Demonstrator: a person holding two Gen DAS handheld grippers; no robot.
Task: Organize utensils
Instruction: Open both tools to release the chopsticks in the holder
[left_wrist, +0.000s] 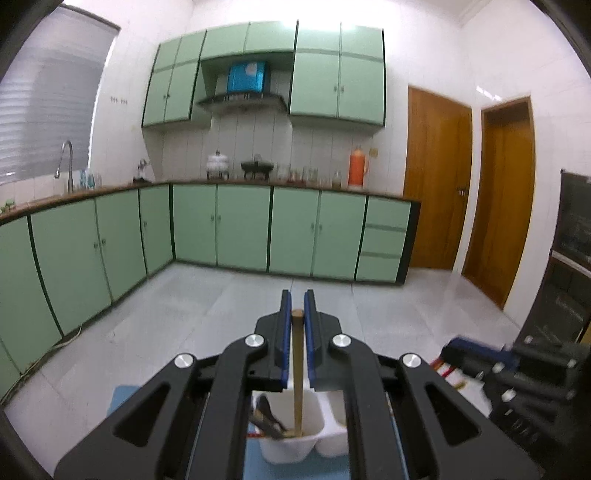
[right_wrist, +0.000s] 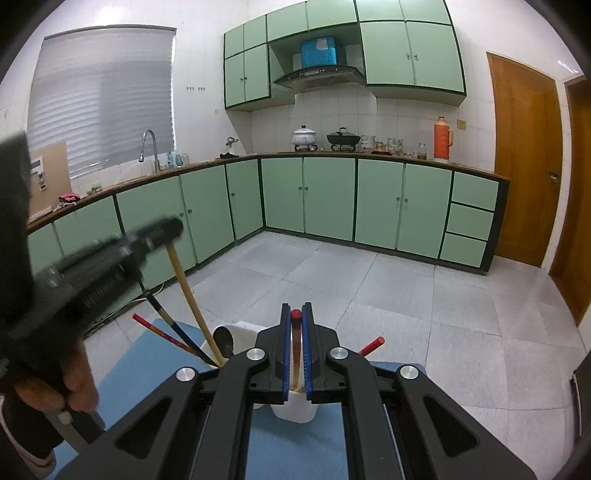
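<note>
My left gripper (left_wrist: 297, 295) is shut on the top of a wooden handle (left_wrist: 297, 350). That handle stands upright with its lower end in a white utensil holder (left_wrist: 288, 446), beside dark utensils (left_wrist: 269, 417). In the right wrist view the left gripper (right_wrist: 166, 229) looks blurred at the left, with the same wooden handle (right_wrist: 184, 284) slanting down into the holder's left compartment (right_wrist: 240, 328). My right gripper (right_wrist: 296, 308) is shut on a red-tipped stick (right_wrist: 295, 315) that reaches into a white compartment (right_wrist: 295, 410). The right gripper (left_wrist: 476, 350) also shows blurred at the right of the left wrist view.
The holder stands on a blue mat (right_wrist: 147, 369). A red stick (right_wrist: 162, 334), a dark-handled utensil (right_wrist: 162, 314) and a dark spoon (right_wrist: 223, 341) lean in the left compartment; another red stick (right_wrist: 371, 345) pokes out right. A hand (right_wrist: 74, 384) grips the left tool. Green cabinets (right_wrist: 325, 199) stand beyond.
</note>
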